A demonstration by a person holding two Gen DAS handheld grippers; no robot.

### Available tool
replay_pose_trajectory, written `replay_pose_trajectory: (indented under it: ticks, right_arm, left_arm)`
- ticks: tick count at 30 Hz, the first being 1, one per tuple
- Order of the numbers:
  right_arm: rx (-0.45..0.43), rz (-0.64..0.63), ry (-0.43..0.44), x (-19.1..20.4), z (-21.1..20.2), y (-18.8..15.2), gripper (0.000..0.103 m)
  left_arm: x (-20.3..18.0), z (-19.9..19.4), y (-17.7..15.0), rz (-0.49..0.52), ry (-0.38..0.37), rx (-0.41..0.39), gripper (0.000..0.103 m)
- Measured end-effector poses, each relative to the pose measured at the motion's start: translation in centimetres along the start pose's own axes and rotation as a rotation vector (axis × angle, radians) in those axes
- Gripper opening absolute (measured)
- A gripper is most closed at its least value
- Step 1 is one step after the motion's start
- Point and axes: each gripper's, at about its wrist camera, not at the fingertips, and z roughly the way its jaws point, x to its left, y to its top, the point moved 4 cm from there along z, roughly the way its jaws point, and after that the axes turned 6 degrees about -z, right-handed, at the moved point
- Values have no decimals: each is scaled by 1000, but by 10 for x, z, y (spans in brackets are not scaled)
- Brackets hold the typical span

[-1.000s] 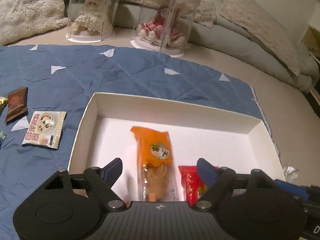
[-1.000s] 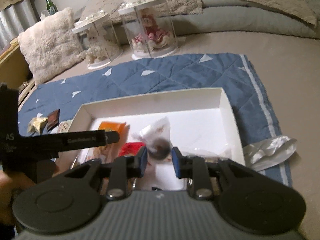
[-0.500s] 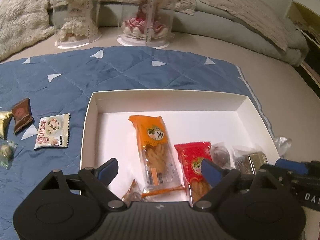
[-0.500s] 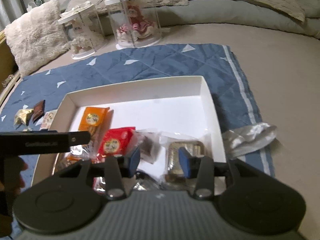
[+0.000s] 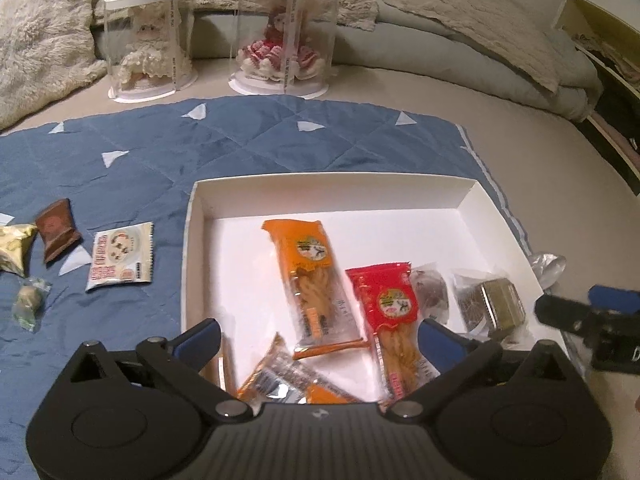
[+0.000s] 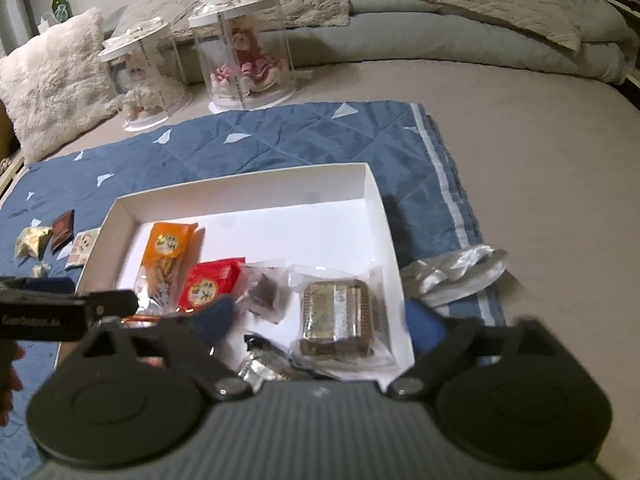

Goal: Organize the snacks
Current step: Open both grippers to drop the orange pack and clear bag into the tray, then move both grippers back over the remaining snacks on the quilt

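Two grippers hover over the near edge of my white box (image 5: 476, 196), which sits on the blue quilt (image 5: 248, 140) spread over the bed. My left gripper (image 5: 316, 338) has its jaws opening wide, with the lower ends of packets showing in the gap below but nothing pinched; my right gripper (image 6: 320, 320) is also opening, jaws spread apart and gripping nothing, the clear-wrapped brown cake (image 6: 336, 316) lying below between them. Inside the box, the far half of the floor is bare white, giving me free room up to the far wall; the near half is crowded. The orange packet (image 5: 308, 276) lies with its long axis running from the far wall toward me, tilted slightly, printed end away. The red packet (image 5: 390, 308) lies just beside it on the right, roughly parallel, overlapping its lower corner. Right of that sits a small dark wrapped sweet (image 5: 430, 292), then the brown cake near the right wall. Another orange-edged wrapper (image 5: 280, 380) lies askew at the near wall. Outside, left of the box on the quilt, I see a white sachet (image 5: 120, 256), a brown packet (image 5: 58, 230), a gold wrapper (image 5: 14, 246) and a small green-wrapped candy (image 5: 28, 304), all well apart from the box. A crumpled silver bag (image 6: 452, 276) lies just beside the right wall. Two clear doll cases (image 5: 280, 32) stand beyond the quilt's far edge.
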Motion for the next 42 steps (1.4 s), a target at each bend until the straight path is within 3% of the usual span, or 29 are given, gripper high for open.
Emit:
replay_pose_trajectory:
  ticks: [8, 15, 21, 32, 42]
  right_arm:
    - [8, -18, -33, 13, 0, 1, 103]
    - [11, -38, -20, 45, 8, 11, 103]
    - [6, -66, 20, 87, 15, 24, 103]
    - [-27, -137, 105, 175, 27, 44, 103]
    - [-90, -170, 208, 260, 43, 67, 102]
  left_arm:
    - [36, -20, 1, -27, 7, -13, 103]
    - [102, -31, 8, -90, 73, -26, 103]
    - [166, -44, 16, -145, 137, -46, 103]
    - [253, -56, 16, -209, 187, -78, 103]
    - [277, -47, 21, -145, 176, -114, 103]
